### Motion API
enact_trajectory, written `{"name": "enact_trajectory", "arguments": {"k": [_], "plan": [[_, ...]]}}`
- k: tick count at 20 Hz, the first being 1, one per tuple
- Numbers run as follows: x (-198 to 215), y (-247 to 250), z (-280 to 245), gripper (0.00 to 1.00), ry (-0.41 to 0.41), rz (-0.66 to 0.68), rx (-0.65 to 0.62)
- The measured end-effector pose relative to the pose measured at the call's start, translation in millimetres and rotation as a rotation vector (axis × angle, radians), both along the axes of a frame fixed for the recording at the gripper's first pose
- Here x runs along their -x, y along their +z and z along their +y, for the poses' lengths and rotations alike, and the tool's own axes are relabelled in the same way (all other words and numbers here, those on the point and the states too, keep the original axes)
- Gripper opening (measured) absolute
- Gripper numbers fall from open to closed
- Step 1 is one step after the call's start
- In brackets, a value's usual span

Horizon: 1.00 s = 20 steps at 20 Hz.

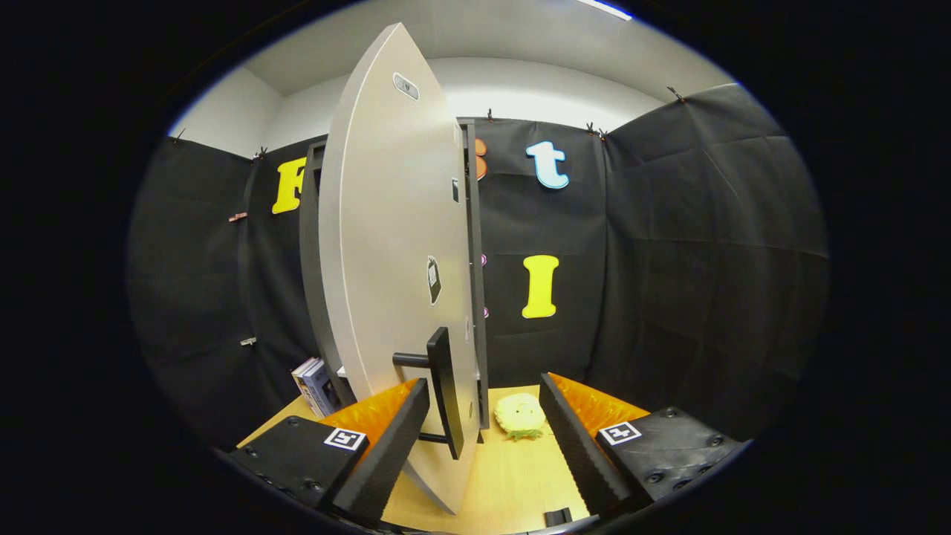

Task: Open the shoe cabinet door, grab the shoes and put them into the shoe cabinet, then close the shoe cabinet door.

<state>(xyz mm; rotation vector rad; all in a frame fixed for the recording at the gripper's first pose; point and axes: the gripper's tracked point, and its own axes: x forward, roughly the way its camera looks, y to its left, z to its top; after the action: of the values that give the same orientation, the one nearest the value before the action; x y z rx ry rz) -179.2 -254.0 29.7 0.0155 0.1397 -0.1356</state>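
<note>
Far left, beside the cabinet base, I see a few books (313, 385) standing upright on the wooden table (513, 475); their spine print is too small for me to read.

The shoe cabinet (471, 260) stands ahead with its pale door (386, 253) swung open toward me, nearly edge-on. The door carries a small badge near the top and a dark sticker at mid-height; I can read neither. Its dark bar handle (443, 390) sits low on the door, between the fingers, just beside the left one and apart from it.

My gripper (483, 416) is open, fingers spread wide, nothing held. The door's lower edge reaches down between the fingers.

Right of the door there is free tabletop. A yellow fuzzy shoe (520, 416) lies there, between and just beyond the fingers, close to the cabinet's foot.

Each finger mount bears a square black-and-white marker tag.
</note>
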Motion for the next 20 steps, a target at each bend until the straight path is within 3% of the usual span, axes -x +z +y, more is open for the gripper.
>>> {"name": "enact_trajectory", "arguments": {"k": [14, 20], "plan": [[-44.5, -17.2, 87.3, 0.98, 0.023, 0.014, -0.033], [-71.4, -25.7, 136.5, 0.98, 0.083, 0.019, -0.014]]}}
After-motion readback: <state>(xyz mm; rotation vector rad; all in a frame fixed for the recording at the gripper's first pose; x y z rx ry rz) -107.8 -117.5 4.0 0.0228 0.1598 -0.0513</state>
